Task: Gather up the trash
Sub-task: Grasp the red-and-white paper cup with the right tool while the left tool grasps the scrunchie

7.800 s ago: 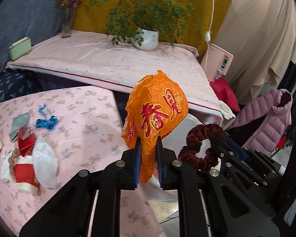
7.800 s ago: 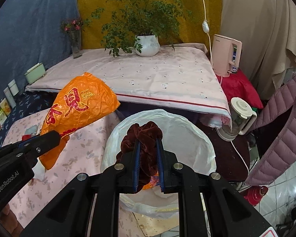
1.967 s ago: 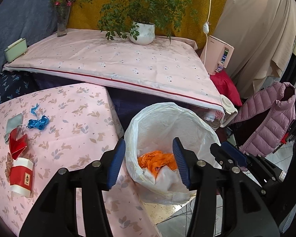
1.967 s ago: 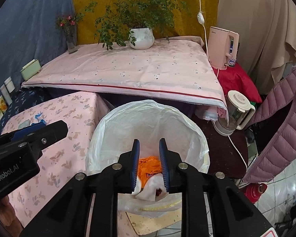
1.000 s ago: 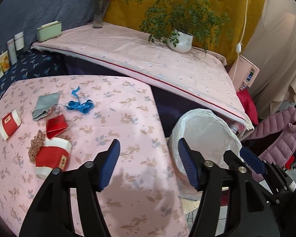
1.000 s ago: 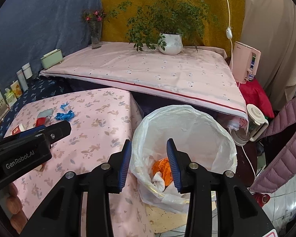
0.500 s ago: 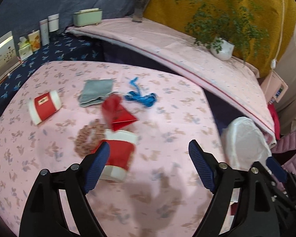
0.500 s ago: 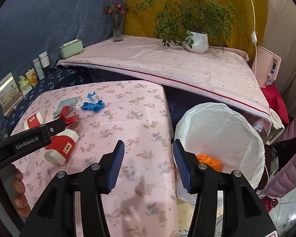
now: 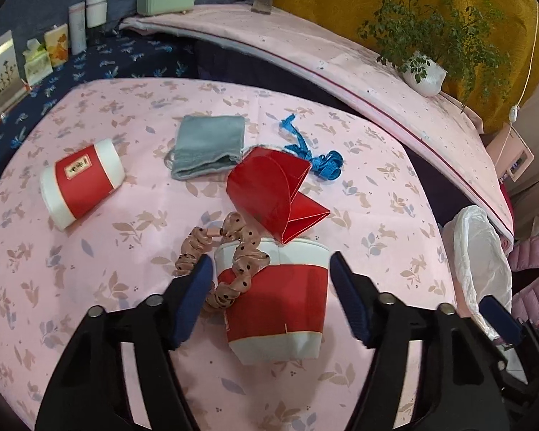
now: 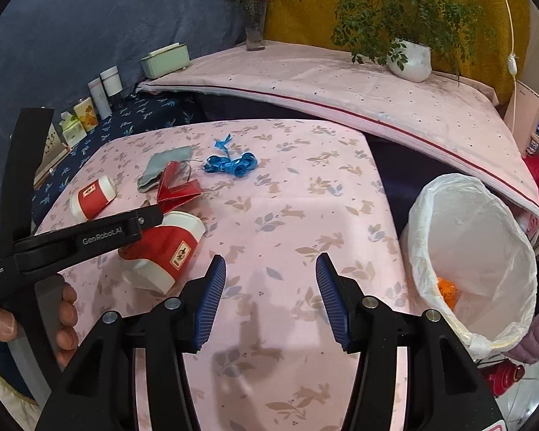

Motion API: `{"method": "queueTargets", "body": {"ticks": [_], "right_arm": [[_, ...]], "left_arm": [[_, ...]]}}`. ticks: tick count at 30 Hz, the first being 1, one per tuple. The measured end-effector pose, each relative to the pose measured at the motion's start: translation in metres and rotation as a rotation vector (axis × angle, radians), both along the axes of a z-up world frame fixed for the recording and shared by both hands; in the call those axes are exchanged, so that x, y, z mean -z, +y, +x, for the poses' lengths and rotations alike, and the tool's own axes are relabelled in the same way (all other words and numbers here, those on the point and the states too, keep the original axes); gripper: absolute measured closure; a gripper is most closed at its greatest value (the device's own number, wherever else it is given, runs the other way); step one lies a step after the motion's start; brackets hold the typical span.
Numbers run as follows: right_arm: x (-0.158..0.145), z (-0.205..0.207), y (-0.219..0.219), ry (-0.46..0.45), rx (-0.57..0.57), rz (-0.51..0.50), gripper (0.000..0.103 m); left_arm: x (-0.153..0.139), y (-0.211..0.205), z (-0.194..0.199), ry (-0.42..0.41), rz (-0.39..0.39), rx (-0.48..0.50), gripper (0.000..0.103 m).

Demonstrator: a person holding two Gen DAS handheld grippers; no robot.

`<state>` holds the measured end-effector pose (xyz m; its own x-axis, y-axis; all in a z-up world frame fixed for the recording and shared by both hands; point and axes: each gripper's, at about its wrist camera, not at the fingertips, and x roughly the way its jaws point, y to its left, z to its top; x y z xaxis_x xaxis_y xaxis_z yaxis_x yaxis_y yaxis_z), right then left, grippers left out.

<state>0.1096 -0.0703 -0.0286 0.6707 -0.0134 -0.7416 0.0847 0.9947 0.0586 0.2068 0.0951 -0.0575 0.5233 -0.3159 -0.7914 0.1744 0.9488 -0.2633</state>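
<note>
1. I see the table (image 9: 90, 280) under its pink floral cloth, carrying all the scattered trash.
2. The bin with its white liner (image 10: 478, 251) stands just off the table's right edge, something orange at the bottom.
3. My left claw (image 9: 269, 298) is spread wide, its pads on either side of a tipped red-and-white paper cup (image 9: 280, 309), not touching it.
4. My right claw (image 10: 269, 298) gapes open over bare cloth, holding nothing.
5. A folded red carton (image 9: 269, 194) leans against that cup.
6. A second cup (image 9: 81, 183) lies further left.
7. A dotted scrunchie (image 9: 230, 262) drapes across the near cup's rim.
</note>
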Motion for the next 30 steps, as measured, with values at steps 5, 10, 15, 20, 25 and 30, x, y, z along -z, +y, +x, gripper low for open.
{"method": "queueTargets", "body": {"ticks": [5,10,15,20,25,30], "right_arm": [[0.009,0.013,0.019,0.022,-0.030,0.012,0.052],[0.016,0.026,0.036,0.041,-0.055,0.044,0.052],[0.023,0.039,0.053,0.061,-0.087,0.073,0.052],[0.031,0.054,0.066,0.088,-0.108,0.094,0.052],[0.046,0.065,0.072,0.124,-0.113,0.098,0.052],[0.057,0.068,0.073,0.150,-0.131,0.161,0.043]], "left_arm": [[0.015,0.010,0.004,0.055,-0.062,0.018,0.084],[0.017,0.030,-0.004,0.054,-0.119,-0.009,0.094],[0.019,0.048,-0.013,0.058,-0.094,-0.041,0.094],[0.027,0.060,-0.020,0.080,-0.080,-0.066,0.094],[0.037,0.063,-0.023,0.105,-0.088,-0.069,0.094],[0.044,0.061,-0.024,0.120,-0.095,-0.070,0.095]]}}
